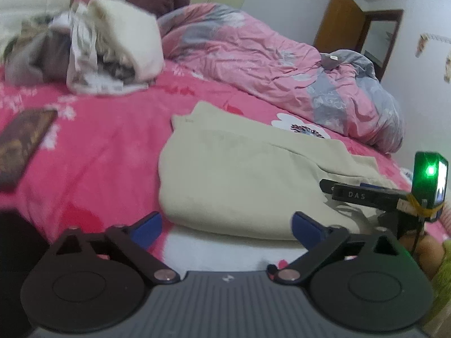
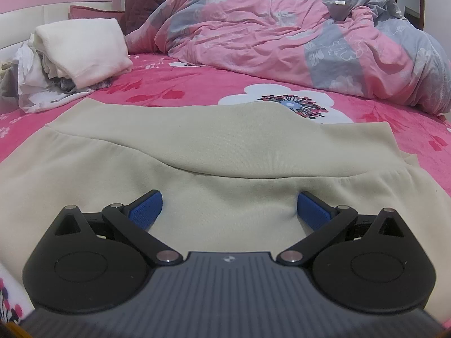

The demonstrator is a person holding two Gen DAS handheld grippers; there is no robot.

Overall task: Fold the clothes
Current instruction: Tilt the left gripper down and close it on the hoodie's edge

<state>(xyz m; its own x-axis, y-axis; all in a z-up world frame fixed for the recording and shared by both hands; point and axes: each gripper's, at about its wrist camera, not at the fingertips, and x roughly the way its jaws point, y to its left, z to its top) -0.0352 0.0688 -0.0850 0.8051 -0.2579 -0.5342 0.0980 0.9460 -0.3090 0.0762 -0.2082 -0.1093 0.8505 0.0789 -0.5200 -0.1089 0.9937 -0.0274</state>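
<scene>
A cream garment (image 1: 242, 174) lies partly folded on the pink flowered bed; it fills the near half of the right wrist view (image 2: 197, 152), with a folded layer edge across its middle. My left gripper (image 1: 227, 226) is open and empty, just above the garment's near left edge. My right gripper (image 2: 229, 207) is open, its blue fingers (image 2: 146, 208) low over or resting on the garment's near part, with cloth between them but not clamped. The right gripper also shows at the right edge of the left wrist view (image 1: 366, 194), over the garment.
A pile of clothes with a white folded blanket (image 1: 112, 42) lies at the back left, also in the right wrist view (image 2: 81, 48). A crumpled pink and grey duvet (image 2: 296, 36) fills the back right. A dark flat book-like object (image 1: 22, 143) lies at the left.
</scene>
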